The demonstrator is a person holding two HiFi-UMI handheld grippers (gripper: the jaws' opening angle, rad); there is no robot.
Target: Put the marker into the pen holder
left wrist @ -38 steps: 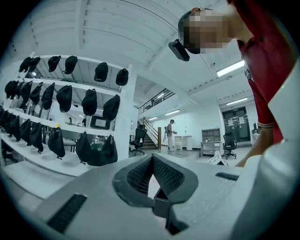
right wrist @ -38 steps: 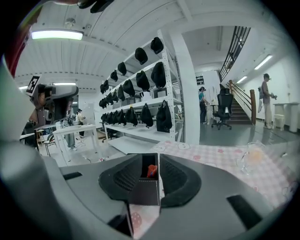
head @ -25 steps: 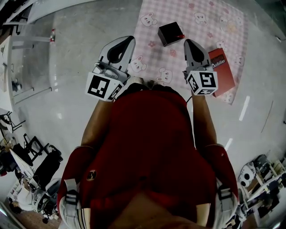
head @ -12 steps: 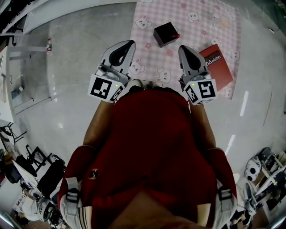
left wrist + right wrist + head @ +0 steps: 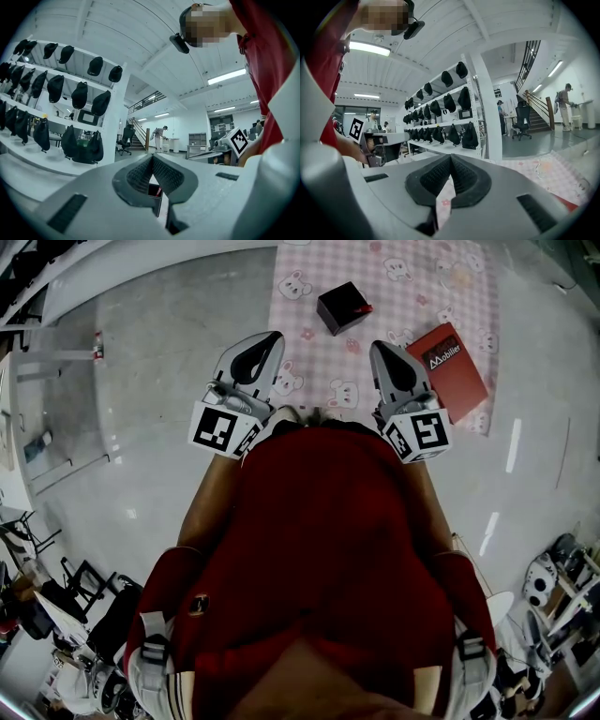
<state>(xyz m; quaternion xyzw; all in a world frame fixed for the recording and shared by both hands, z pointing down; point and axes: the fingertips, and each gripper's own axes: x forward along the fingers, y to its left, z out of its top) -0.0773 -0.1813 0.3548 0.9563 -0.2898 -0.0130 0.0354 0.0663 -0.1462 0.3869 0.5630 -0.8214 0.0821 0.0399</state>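
- I am holding the left gripper [image 5: 265,338] with its jaws together, gripping nothing.
- I am holding the right gripper [image 5: 382,348] likewise closed and empty.
- The black pen holder [image 5: 337,307] is sitting on the checked mat [image 5: 309,381].

I hold my left gripper [image 5: 266,337] and right gripper [image 5: 382,346] out ahead of me, side by side and well apart, both pointing forward and down. The jaws of each are closed tip to tip, with nothing between them.
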